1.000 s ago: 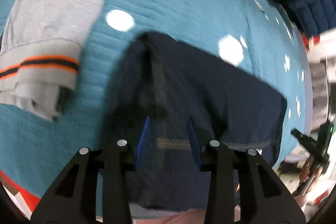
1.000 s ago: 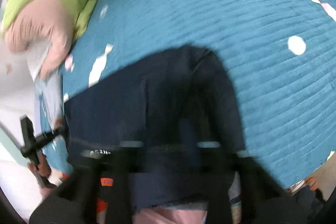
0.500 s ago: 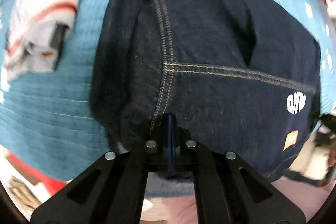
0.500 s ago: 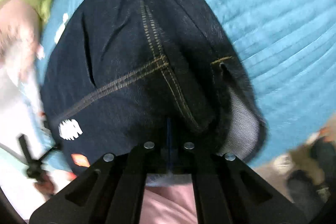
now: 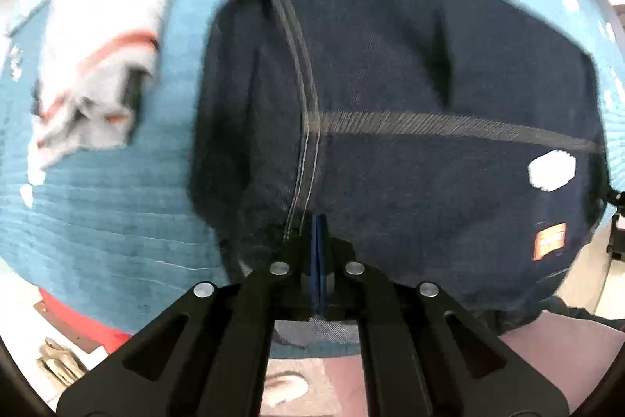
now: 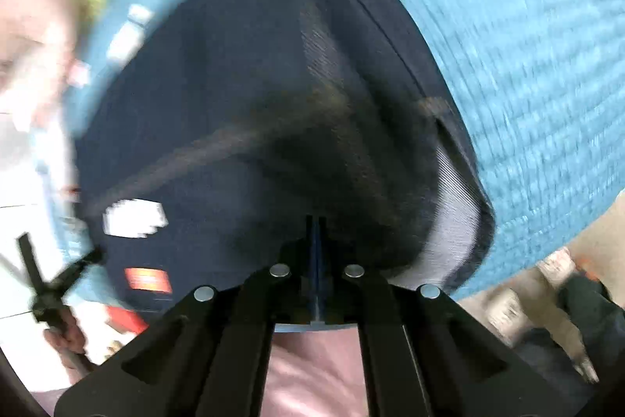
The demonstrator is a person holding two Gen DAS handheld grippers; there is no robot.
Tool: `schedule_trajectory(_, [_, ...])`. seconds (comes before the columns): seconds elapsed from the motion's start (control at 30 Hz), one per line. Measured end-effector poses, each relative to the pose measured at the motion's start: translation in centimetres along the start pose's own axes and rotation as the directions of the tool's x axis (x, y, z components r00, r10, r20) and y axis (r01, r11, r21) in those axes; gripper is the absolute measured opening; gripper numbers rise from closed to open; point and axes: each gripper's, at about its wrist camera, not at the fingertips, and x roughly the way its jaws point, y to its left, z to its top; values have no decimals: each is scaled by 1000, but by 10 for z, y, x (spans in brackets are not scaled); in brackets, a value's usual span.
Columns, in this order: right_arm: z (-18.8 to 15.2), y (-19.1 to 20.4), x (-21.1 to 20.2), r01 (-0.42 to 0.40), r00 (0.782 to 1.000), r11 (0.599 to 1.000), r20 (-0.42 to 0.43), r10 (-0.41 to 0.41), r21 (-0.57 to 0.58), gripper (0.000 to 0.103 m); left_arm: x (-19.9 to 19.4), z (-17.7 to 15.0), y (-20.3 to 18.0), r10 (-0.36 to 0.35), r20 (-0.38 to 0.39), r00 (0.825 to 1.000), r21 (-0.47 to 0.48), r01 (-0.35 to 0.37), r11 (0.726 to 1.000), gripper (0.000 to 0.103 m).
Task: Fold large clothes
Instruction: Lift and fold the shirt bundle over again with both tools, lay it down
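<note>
Both tongs, left gripper (image 5: 317, 221) and right gripper (image 6: 316, 221), pinch the near edge of the dark jeans (image 5: 410, 85) on the teal blanket (image 5: 97, 206), a grey garment (image 5: 105, 38) lying left of the jeans

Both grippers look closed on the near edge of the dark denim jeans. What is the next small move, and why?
Probably lift the edge and carry it away from you to fold it. The left gripper and right gripper are each shut on the near edge of the dark blue denim jeans, which lie on the teal blanket with room beyond.
</note>
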Motion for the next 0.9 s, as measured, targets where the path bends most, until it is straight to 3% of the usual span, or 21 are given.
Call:
schedule_trajectory(0.07, [6,31,-18,27,990,994,138,-13,-103,1,-20,6,-6,2,65,998,1,-2,1000,4])
schedule_trajectory(0.13, [18,60,-15,-23,973,982,221,65,-188,1,-33,21,-20,-39,175,984,22,36,999,4])
schedule_trajectory(0.23, [34,107,15,-133,936,953,281,211,-273,1,-21,56,-56,-87,248,965,57,75,995,4])
schedule_trajectory(0.33, [49,136,54,-156,921,931,291,258,-331,1,-4,82,-86,-162,316,935,64,150,987,4])
schedule_trajectory(0.43, [61,156,88,-171,914,915,287,285,-365,1,16,108,-100,-178,370,912,56,170,984,4])
schedule_trajectory(0.5, [65,168,104,-151,918,911,287,273,-383,1,28,120,-109,-152,402,903,52,143,988,4])
schedule_trajectory(0.57, [70,175,121,-141,928,911,270,258,-387,1,37,124,-115,-158,392,906,46,152,987,3])
schedule_trajectory(0.63, [71,169,133,-109,940,903,253,230,-416,0,42,123,-110,-156,423,892,45,151,987,3])
schedule_trajectory(0.8, [68,142,118,12,946,894,295,135,-448,0,39,108,-94,-133,449,883,44,127,991,3])
schedule_trajectory(0.87, [72,117,106,55,944,896,316,97,-440,0,33,101,-87,-71,472,879,35,62,997,3])
schedule_trajectory(0.9, [74,107,103,106,938,902,342,49,-418,0,31,99,-80,44,481,876,-21,-38,999,2])
